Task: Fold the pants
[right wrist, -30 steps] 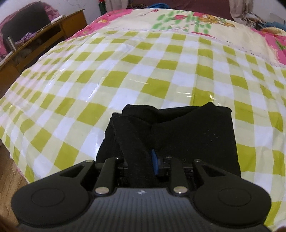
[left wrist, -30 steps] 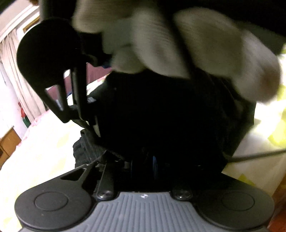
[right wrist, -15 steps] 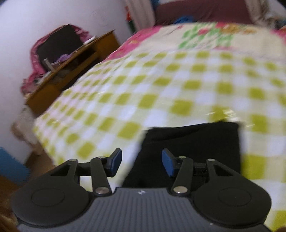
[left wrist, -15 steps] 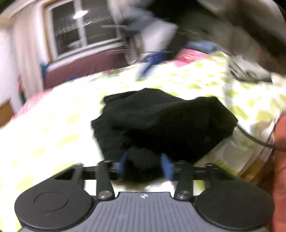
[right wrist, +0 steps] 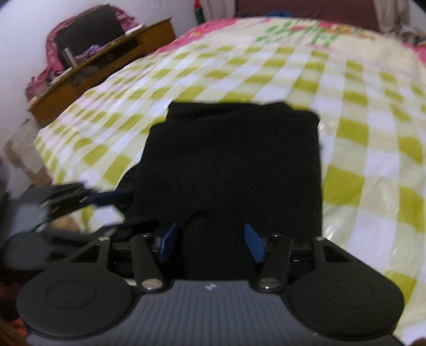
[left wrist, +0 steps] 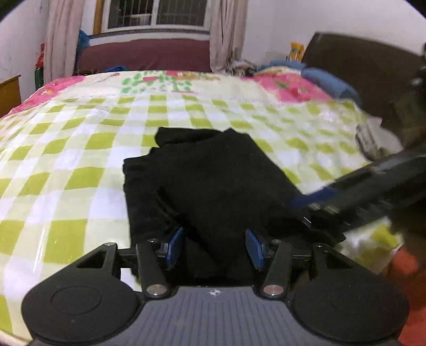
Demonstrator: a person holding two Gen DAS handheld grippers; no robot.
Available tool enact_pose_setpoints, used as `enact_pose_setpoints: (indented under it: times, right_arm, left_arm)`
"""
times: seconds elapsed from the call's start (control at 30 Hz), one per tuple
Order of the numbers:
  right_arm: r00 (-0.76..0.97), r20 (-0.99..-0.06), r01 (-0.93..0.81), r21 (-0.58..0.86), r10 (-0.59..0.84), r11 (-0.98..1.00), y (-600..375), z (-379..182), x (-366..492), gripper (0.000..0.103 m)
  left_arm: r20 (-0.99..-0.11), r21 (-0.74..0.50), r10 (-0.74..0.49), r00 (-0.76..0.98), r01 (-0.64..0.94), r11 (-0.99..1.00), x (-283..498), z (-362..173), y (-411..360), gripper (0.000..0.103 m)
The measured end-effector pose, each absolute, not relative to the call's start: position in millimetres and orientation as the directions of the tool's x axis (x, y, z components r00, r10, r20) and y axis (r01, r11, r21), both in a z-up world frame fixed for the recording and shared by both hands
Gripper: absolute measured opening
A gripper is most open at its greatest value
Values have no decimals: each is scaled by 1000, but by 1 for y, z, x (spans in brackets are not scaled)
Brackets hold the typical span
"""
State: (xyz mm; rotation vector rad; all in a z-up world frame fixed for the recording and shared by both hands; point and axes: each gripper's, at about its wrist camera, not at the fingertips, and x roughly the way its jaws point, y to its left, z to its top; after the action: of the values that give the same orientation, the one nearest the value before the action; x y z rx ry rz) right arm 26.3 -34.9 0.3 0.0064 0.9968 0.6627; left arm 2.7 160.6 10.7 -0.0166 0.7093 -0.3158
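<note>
Black pants (left wrist: 213, 181) lie folded into a compact stack on the green-checked bed cover (left wrist: 66, 165). My left gripper (left wrist: 214, 248) is open, its blue pads either side of the stack's near edge, holding nothing. The right gripper shows blurred at the right of the left wrist view (left wrist: 346, 197). In the right wrist view the pants (right wrist: 234, 159) fill the middle. My right gripper (right wrist: 211, 243) is open over their near edge, empty. The left gripper appears blurred at the left of the right wrist view (right wrist: 80, 199).
A wooden desk with clutter (right wrist: 101, 61) stands left of the bed. A dark headboard (left wrist: 359, 71) and blue and pink bedding (left wrist: 319, 82) are at the right. A window with curtains (left wrist: 157, 16) is at the far wall. The bed's near edge drops to a reddish floor (left wrist: 410, 271).
Both grippers were shut on the pants a second ago, then opened and let go. The left camera swung from facing the gloved hand to facing the bed; the stack now lies flat.
</note>
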Motion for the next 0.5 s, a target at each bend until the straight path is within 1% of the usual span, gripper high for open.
enact_pose_setpoints:
  times: [0.07,0.13,0.2,0.23,0.3,0.37,0.4,0.5]
  right_arm:
    - [359,-770,-536,293,528,792,-42,7,31,57]
    - [386,-741,-571,276,550,773,-47,23,42,57]
    - [412,-695,-666,211,589,715,-40,46,60,58]
    - [401,-689,-723,166,603,671,-31,54,69,58]
    - [369,-700,-812,77,611,578,-9,62,85,57]
    - [333,-732,-887,-29,595,461,20,60,103,57]
    - [310,-750,-906,-47,584,421,31,56,109,57]
    - [168,-806,-960,-2,568,281,58,44,121,57]
  left_arm:
    - [-638,-81,-280,717,299,951,9,15,154,61]
    - [-637,-56,-281,718,320,946,14,21,152,57]
    - [-647,-32,-276,711,336,941,17,24,150,57]
    - [-653,-25,-272,707,339,941,16,24,149,57]
    - [-663,-8,-263,701,345,939,16,22,147,57]
    - [-659,-7,-261,706,341,940,15,22,146,58]
    - [-659,-12,-265,704,342,940,15,22,146,60]
    - [-659,-29,-279,699,347,937,16,20,148,64]
